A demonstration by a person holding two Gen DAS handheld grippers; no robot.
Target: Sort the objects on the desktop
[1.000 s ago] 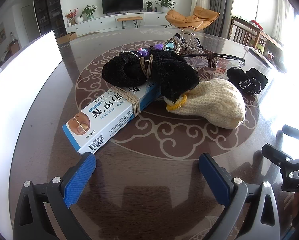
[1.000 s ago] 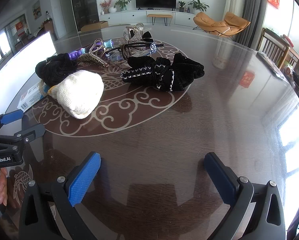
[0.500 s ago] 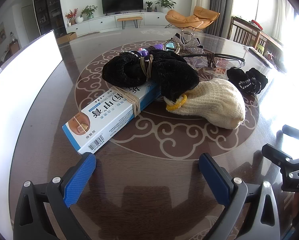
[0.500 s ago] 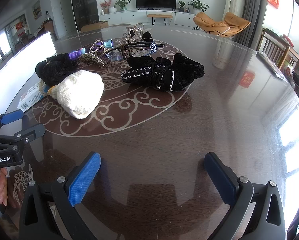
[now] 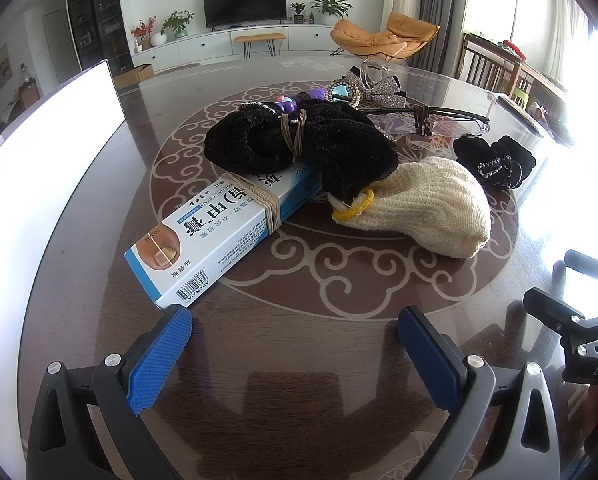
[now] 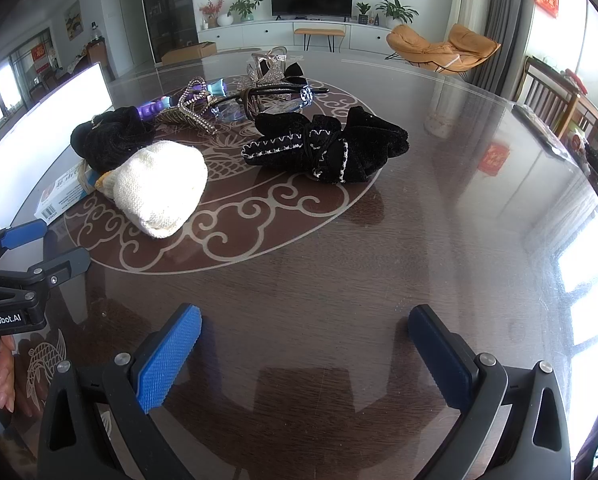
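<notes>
1. The left gripper [image 5: 295, 336] is hovering low over the dark glossy table [image 5: 299, 392], its blue-padded fingers [image 5: 161, 358] standing wide apart with nothing between them.
2. The right gripper [image 6: 305, 340] is also hovering over bare table, fingers spread wide and holding nothing.
3. A blue and white medicine box [image 5: 219, 236] is lying flat just ahead of the left gripper, its barcode end nearest the left finger pad, tan rubber bands [image 5: 265, 202] wrapping its middle.
4. A black fuzzy bundle [image 5: 299, 148], tied with a tan band, is resting on the far end of the box.
5. A cream knit pouch [image 5: 423, 204] is lying right of the box, touching the black bundle, with a yellow ring [image 5: 353, 208] at its mouth.
6. A black velvet bundle with white stitching [image 6: 327, 150] is sitting well ahead of the right gripper, apart from the pouch.
7. Glasses [image 5: 439, 120], a rhinestone bow clip [image 5: 375, 88], a purple piece [image 5: 299, 102] and a small round mirror-like trinket [image 5: 341, 94] are clustering at the far side of the pile.
8. A bright white panel [image 5: 43, 168] is standing along the table's left edge.
9. In the right wrist view, the person's fingertips [image 6: 3, 376] are showing under the left gripper's body at the frame's left edge.
</notes>
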